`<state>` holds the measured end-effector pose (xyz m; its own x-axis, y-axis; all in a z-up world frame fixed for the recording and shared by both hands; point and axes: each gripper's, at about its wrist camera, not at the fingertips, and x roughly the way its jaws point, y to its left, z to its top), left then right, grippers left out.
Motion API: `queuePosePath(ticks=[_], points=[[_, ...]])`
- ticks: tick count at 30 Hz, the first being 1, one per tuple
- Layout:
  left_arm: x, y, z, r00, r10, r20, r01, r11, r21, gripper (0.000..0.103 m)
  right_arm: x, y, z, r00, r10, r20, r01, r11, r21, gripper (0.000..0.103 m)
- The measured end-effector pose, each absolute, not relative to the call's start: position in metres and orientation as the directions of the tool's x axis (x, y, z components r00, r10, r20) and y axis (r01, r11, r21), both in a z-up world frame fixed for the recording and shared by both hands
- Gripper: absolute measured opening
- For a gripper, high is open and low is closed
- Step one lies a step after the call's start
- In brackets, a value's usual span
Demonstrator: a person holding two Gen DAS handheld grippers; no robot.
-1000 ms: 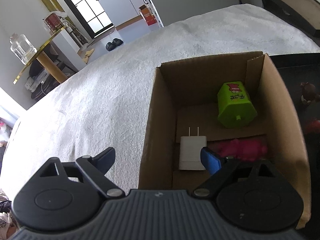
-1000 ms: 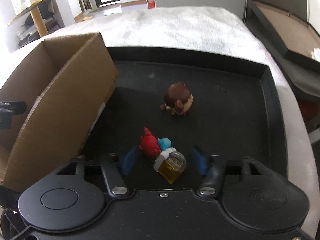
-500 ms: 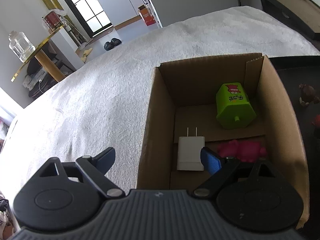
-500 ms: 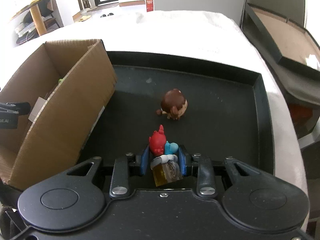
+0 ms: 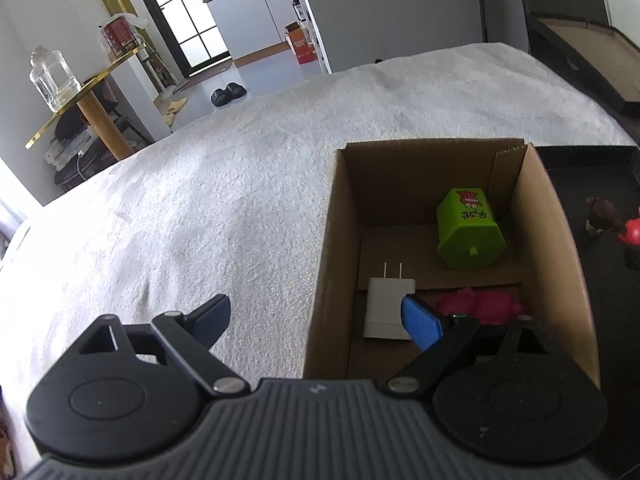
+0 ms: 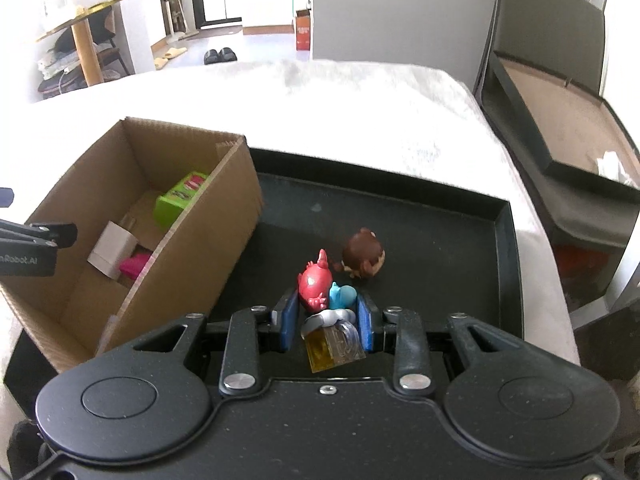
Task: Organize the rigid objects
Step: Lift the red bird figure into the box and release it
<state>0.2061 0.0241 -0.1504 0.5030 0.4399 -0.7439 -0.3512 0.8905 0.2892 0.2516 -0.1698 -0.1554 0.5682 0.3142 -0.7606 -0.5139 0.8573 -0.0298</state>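
Observation:
My right gripper (image 6: 327,322) is shut on a red and blue toy figure (image 6: 325,293) with a clear yellow base, lifted above the black tray (image 6: 506,240). A brown round figure (image 6: 363,254) sits on the tray just beyond. The cardboard box (image 6: 208,248) stands at the left and holds a green carton (image 5: 469,234), a white charger (image 5: 387,307) and a pink toy (image 5: 480,306). My left gripper (image 5: 316,318) is open and empty, straddling the box's near left wall (image 5: 326,264).
Box and tray rest on a white fluffy cover (image 5: 200,208). A dark open case (image 6: 560,128) lies at the right. A gold-edged side table with a glass jar (image 5: 52,80) stands far left, with slippers (image 5: 228,92) on the floor beyond.
My right gripper closed on the red and blue figure and lifted it off the tray, so the box interior came into view. My left gripper rose slightly and stayed open.

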Motion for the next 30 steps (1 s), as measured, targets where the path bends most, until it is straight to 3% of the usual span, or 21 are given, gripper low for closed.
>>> queuePosePath(ticks=[14,19,30], points=[[0.187,0.038,-0.144,0.545,0.379,-0.748,-0.365,0.91,0.195,0.09,0.235,-0.137,-0.126,0.617,0.352,-0.704,-0.55,0.833,-0.066,0.03],[0.181,0.043,-0.144,0.565,0.348,-0.748,-0.359,0.92,0.157,0.084,0.229,-0.122,-0.12,0.621,0.369,-0.692,-0.569,0.819,-0.074,0.03],[0.178,0.053,-0.158,0.568,0.248,-0.785,-0.315,0.946,0.071,0.021,0.225,-0.097,-0.118,0.626,0.381,-0.681,-0.594,0.798,-0.099,0.03]])
